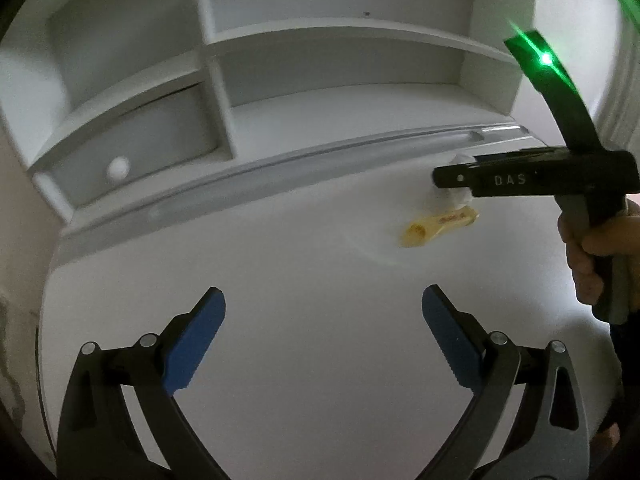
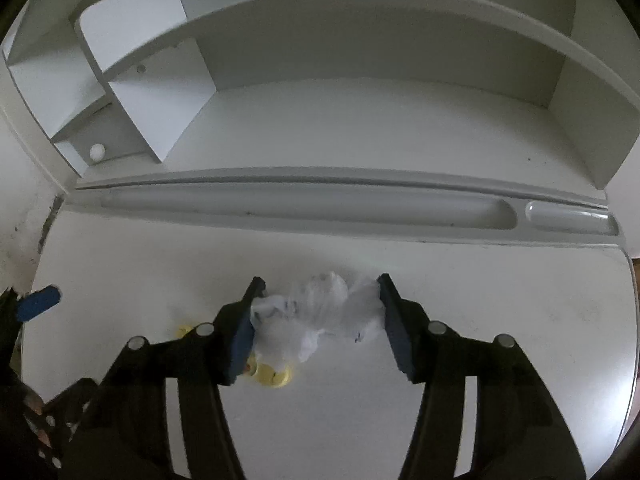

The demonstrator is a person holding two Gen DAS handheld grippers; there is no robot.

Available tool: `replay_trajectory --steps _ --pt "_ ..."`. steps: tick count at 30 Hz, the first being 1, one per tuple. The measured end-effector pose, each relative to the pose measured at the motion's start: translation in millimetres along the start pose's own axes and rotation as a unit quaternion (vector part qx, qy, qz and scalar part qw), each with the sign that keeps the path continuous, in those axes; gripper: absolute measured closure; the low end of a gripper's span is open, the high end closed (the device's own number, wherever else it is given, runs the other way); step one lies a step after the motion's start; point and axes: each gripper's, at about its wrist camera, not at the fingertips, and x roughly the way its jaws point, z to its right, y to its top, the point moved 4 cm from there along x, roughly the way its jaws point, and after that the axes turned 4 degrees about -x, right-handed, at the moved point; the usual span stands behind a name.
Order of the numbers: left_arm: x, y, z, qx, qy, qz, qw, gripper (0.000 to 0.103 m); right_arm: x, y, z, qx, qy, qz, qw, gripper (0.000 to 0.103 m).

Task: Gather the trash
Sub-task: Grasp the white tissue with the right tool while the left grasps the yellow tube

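So the right gripper (image 2: pixel 318 320) has its two blue pads on either side of a crumpled clear plastic wrapper (image 2: pixel 320 314) sitting on the white desk (image 2: pixel 500 320). Both pads look like they're touching the plastic at its edges, so I'd call it a pinch on the wrapper, though the stuff is so flimsy it's hard to say how firm. Just under and to the left of it there's a yellow wrapper (image 2: pixel 274 376) poking out, partly hidden behind the left pad.

The left gripper (image 1: pixel 324 336) is spread wide with nothing between its pads, hovering over bare desk well off to the side. From its camera you can see a hand (image 1: pixel 592 260) wrapped around the right gripper's handle.

Behind the trash, the long pen groove (image 2: pixel 304 206) along the desk's back edge has nothing in it that I can make out, and neither do the shelf cubbies (image 2: pixel 380 120). The small drawer (image 1: pixel 148 148) with the round knob is pushed in.
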Motion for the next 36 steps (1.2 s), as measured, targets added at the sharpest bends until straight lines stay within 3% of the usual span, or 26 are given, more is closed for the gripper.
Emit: replay_trajectory --steps 8,18,22,24,25,26,27,32,36 --pt "45 30 55 0.085 -0.033 -0.021 0.9956 0.007 -49 -22 21 0.000 -0.008 0.033 0.999 0.047" --pt "84 55 60 0.055 -0.004 -0.033 0.9979 0.012 -113 -76 85 0.054 -0.031 0.061 0.996 0.047" --pt "81 51 63 0.045 -0.020 -0.040 0.9980 0.032 -118 -92 100 0.069 -0.037 0.057 0.995 0.047" --pt "76 48 66 0.040 -0.026 -0.041 0.9980 0.047 -119 -100 103 0.076 -0.038 0.054 0.995 0.047" --pt "74 46 69 0.041 -0.025 -0.040 0.9980 0.061 -121 -106 106 0.079 -0.038 0.053 0.995 0.047" --pt "72 44 74 0.047 -0.024 -0.038 0.9979 0.081 -122 -110 106 0.081 -0.039 0.053 0.995 0.047" --pt "71 43 78 0.051 -0.024 -0.039 0.9977 0.091 -125 -117 108 0.084 -0.040 0.053 0.994 0.047" --pt "54 31 113 0.063 -0.054 -0.045 0.9955 0.091 -154 -161 129 0.119 -0.058 0.062 0.989 0.047" --pt "37 21 179 0.090 -0.104 -0.043 0.9895 0.091 -189 -209 158 0.162 -0.088 0.073 0.980 0.047"
